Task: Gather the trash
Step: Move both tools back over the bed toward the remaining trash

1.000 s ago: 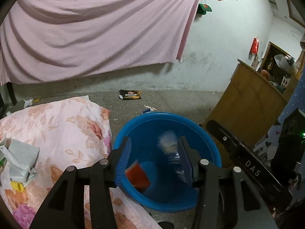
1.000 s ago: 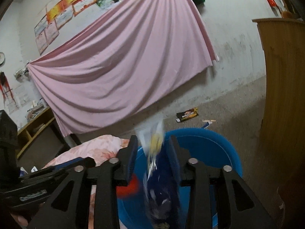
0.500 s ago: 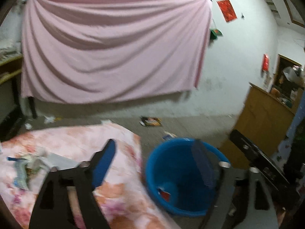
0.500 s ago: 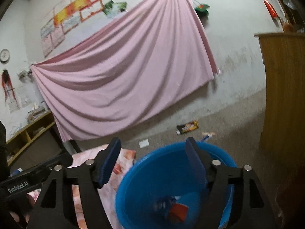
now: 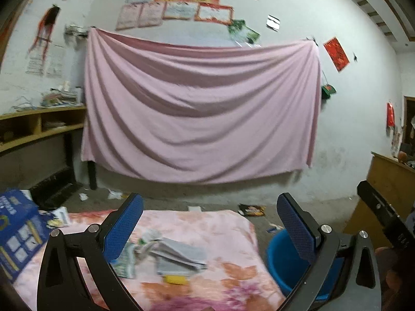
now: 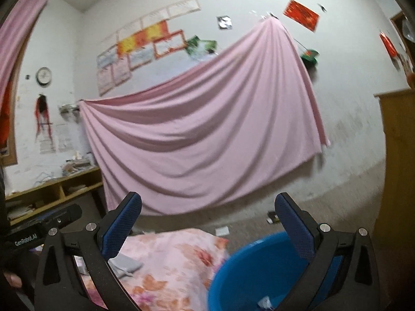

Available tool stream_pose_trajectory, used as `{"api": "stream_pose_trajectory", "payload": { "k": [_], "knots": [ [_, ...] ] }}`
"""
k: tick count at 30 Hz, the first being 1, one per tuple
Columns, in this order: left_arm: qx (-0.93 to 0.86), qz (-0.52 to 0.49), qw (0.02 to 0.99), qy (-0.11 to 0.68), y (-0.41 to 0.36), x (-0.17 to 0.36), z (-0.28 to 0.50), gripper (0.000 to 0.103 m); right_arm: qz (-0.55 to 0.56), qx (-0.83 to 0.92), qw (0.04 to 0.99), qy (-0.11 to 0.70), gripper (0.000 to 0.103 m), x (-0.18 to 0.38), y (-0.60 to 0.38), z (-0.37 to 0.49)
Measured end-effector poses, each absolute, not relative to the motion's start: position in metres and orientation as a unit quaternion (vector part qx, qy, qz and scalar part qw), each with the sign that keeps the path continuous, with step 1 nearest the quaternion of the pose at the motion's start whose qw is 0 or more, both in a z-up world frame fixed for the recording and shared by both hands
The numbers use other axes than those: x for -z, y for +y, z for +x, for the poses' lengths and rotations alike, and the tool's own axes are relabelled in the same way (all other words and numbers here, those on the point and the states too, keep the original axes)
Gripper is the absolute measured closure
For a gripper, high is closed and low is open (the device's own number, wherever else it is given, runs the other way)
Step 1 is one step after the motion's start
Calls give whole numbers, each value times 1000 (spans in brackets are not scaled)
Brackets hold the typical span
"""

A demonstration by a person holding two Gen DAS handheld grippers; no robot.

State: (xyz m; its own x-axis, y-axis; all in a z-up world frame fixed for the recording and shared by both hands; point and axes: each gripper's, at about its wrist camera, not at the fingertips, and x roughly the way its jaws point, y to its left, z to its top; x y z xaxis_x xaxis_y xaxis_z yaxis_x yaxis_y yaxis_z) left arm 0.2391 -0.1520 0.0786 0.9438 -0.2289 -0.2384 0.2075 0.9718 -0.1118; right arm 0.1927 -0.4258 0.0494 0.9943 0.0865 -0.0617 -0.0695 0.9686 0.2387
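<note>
My left gripper (image 5: 210,202) hangs over the floral cloth (image 5: 215,223), its jaws opening wide with nothing between them. Grey and white wrappers (image 5: 176,254), a green-white packet (image 5: 124,259) and a small yellow piece (image 5: 176,280) lie on the cloth below it. The blue bucket (image 5: 280,256) stands on the floor to the right. My right gripper (image 6: 208,202) is above the blue bucket (image 6: 259,267), its jaws also opening and empty. A bit of trash (image 6: 264,302) shows in the bucket's bottom. A grey wrapper (image 6: 127,263) lies on the floral cloth (image 6: 168,254).
A blue carton (image 5: 18,228) sits at the cloth's left edge. A wooden cabinet (image 6: 396,155) stands right of the bucket. A dark packet (image 5: 251,210) and paper scraps litter the floor before the pink sheet (image 5: 197,119). Shelves (image 5: 39,129) line the left wall.
Both grippers opened and let their trash fall into the blue bucket. Both then rose, and the left one swung left from the bucket to the floral cloth.
</note>
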Motion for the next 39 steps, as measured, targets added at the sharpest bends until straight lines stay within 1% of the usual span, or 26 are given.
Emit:
{"api": "stream_pose_trajectory", "payload": {
  "k": [6, 11, 16, 24, 35, 39],
  "knots": [
    [84, -55, 989, 111, -108, -80, 230, 2, 74, -67, 995, 3, 0, -63, -384, 188],
    [49, -53, 992, 105, -73, -75, 219, 2, 12, -94, 995, -20, 0, -64, -343, 184],
    [20, -47, 994, 101, -41, -67, 211, 2, -29, -131, 991, -17, 0, -58, -306, 189],
    [2, -35, 991, 129, -15, -43, 214, 2, -62, -165, 983, 40, 0, -38, -262, 211],
    [19, -1, 969, 246, -13, -8, 252, 2, -11, -162, 965, 206, 0, -8, -260, 261],
    [24, -6, 959, 283, -13, 6, 267, 2, -16, -164, 953, 255, 0, 1, -260, 269]
  ]
}}
